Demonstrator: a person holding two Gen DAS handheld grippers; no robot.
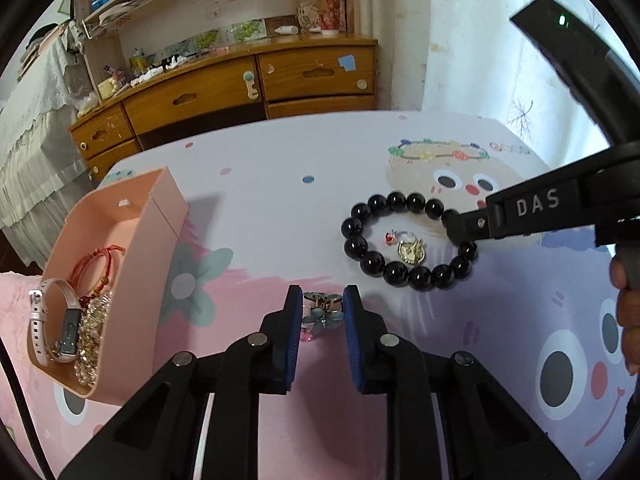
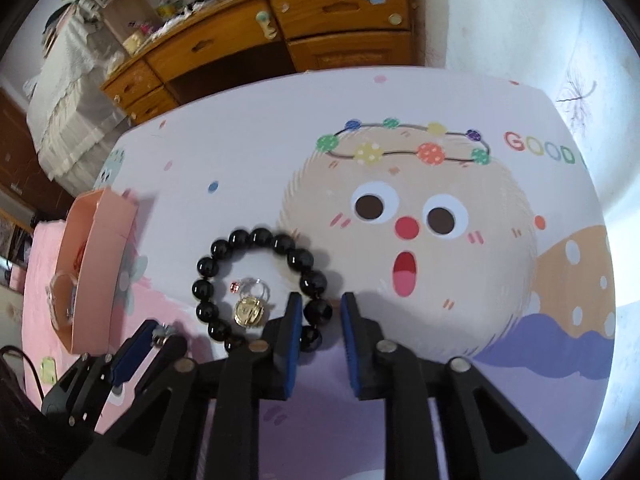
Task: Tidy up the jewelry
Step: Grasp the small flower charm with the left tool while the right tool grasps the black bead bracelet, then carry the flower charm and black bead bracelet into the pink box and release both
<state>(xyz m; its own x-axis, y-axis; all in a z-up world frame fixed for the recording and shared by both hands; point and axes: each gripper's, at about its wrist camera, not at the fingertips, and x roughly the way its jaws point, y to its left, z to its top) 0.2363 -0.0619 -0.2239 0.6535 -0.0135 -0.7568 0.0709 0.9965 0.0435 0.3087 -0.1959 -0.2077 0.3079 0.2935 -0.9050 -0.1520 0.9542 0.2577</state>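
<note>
A black bead bracelet [image 1: 372, 262] lies on the cartoon-print table cover, ringing a small gold charm with a silver ring [image 1: 410, 250]. My right gripper [image 2: 320, 304] points steeply down over the bracelet's [image 2: 208, 268] right side, shut on one bead between its blue pads. From the left wrist view it reaches in from the right [image 1: 460, 236]. My left gripper [image 1: 323, 300] is shut on a small blue flower ornament [image 1: 322, 314] resting on the cover. The right wrist view shows it at the lower left [image 2: 154, 338].
An open pink box [image 1: 132, 280] stands at the left, holding a pink-strapped watch [image 1: 40, 312], red cord and gold chains. Behind the table's far edge is a wooden desk with drawers [image 1: 224, 88]. A hand [image 1: 628, 300] shows at the right edge.
</note>
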